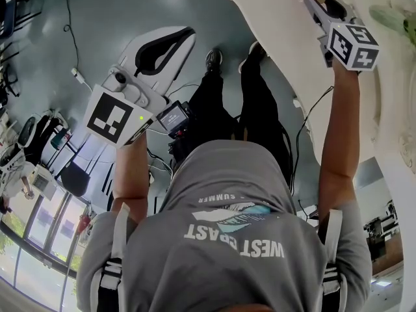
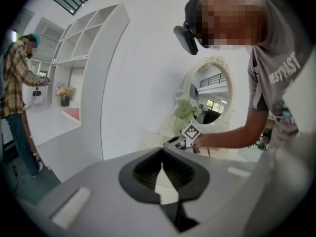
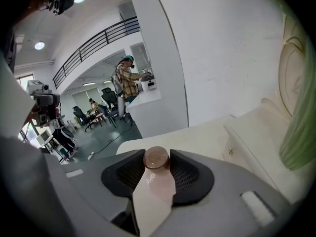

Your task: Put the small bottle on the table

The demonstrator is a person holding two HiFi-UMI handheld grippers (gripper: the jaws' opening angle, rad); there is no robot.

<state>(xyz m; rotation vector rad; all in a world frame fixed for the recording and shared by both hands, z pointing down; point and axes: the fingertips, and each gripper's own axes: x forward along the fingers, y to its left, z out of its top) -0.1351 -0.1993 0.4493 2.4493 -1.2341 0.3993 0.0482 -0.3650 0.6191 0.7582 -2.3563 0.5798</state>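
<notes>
— Half done, or nearly all? Where do we stand?

— Most of it, by my reckoning. My right gripper (image 3: 157,152) has the small bottle (image 3: 155,177) between its jaws. They are spread wide, and the pads look to rest against the round brown cap on either side. The pale pink body shows in the gap beneath. I see no space between pad and bottle, so I count it as gripped.

— And is it over the counter?

— Yes. The cream counter (image 3: 212,132) lies right behind and under the jaws, and in the head view that gripper reaches out over its white top. Seen from my left gripper's view, it sits low, just in front of the oval mirror (image 2: 210,90).

— Is the bottle's base down on it?

— That I cannot tell; the jaws hide the base in every view.

— What about the other side?

— My left gripper (image 2: 162,151) plays no part. Its jaws are drawn together at the tips with nothing between them, and it is held off the counter, above the floor (image 1: 130,12).

— So what is left?

— Only the last bit, I judge: make sure the base bears on the counter, let the pads go, and draw the gripper back without tipping the bottle. Until it stands free, I would not call the task finished.
</notes>
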